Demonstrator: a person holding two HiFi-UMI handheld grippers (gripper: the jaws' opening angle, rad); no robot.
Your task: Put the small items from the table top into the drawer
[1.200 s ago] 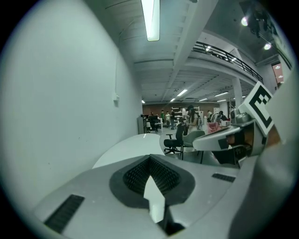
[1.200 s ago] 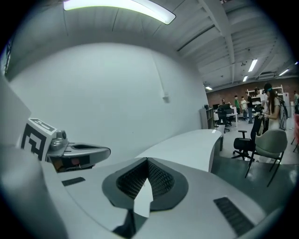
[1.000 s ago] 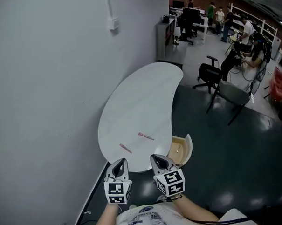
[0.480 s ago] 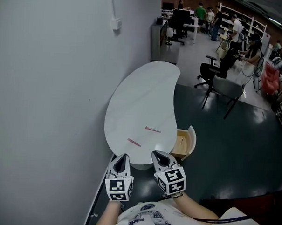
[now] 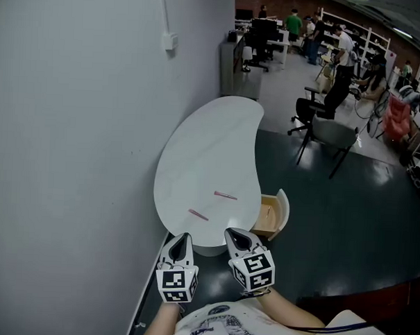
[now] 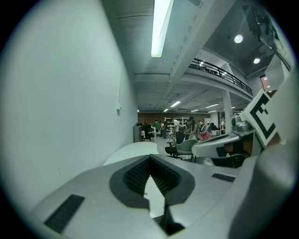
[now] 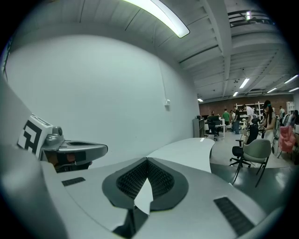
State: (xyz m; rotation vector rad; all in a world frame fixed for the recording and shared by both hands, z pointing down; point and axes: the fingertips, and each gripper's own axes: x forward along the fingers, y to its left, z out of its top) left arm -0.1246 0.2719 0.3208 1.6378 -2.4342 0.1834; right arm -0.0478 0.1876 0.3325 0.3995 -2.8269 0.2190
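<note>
Grey wall (image 5: 73,123) fills the L side; L tongs (image 5: 183,237) sit low, just short of the tabletop's near end, jaws closed w/ nothing betw. them, pads meeting at the tip; white kidney-shaped tabletop (image 5: 204,149) runs away along the wall; 2 thin pink sticks lie on its near part, apart from each other; nearer stick (image 5: 198,214) lies towards the L, farther stick (image 5: 225,195) a bit to the R & further in; neither is touched by either tongs; R tongs (image 5: 233,234) sit just beside the L pair, about level w/ it, also closed & empty, tip at the tabletop's near edge in the head view; drawer (image 5: 268,216) stands pulled open at the tabletop's near R side, tan inside; beyond it on the dark floor (image 5: 332,224) are a grey chair (image 5: 333,134) & a black office chair (image 5: 311,105); people (image 5: 294,21) stand far back in the room.
</note>
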